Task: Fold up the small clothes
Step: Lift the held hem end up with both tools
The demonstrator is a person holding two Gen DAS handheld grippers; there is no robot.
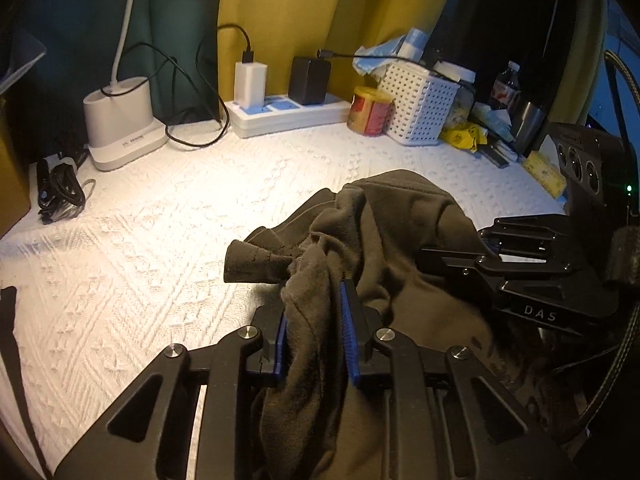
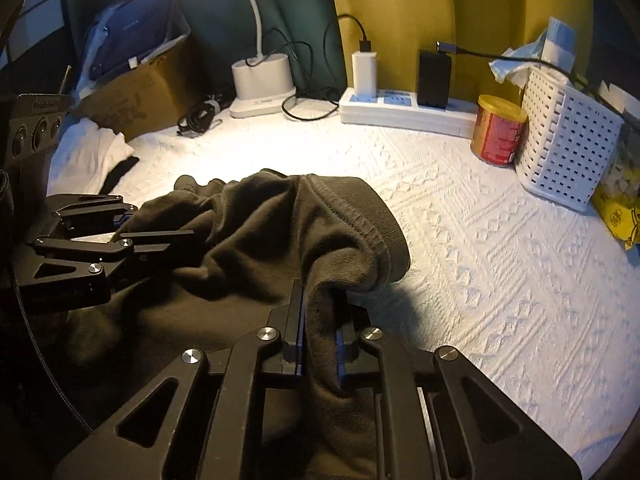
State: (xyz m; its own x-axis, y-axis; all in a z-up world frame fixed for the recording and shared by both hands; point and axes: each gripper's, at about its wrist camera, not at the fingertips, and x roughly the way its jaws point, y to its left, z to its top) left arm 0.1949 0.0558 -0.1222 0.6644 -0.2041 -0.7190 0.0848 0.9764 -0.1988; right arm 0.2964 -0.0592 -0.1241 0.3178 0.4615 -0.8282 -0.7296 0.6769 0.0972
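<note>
A dark olive-brown garment (image 1: 400, 216) lies bunched on the white textured cloth (image 1: 160, 240). My left gripper (image 1: 316, 300) is shut on a thick fold of it, its blue pads pressing the fabric from both sides. A ribbed cuff (image 1: 256, 262) sticks out to the left of those fingers. In the right wrist view the same garment (image 2: 248, 232) spreads to the left, and my right gripper (image 2: 322, 304) is shut on a fold just below its ribbed hem (image 2: 372, 220). Each gripper shows in the other's view: the right one (image 1: 520, 264), the left one (image 2: 100, 248).
Along the back stand a white lamp base (image 1: 120, 128), a power strip with chargers (image 1: 288, 108), a red and yellow can (image 1: 370, 110) and a white perforated basket (image 1: 420, 100). A cardboard box (image 2: 136, 92) and white clothes (image 2: 88, 156) sit at back left. Coiled cables (image 1: 60, 192) lie left.
</note>
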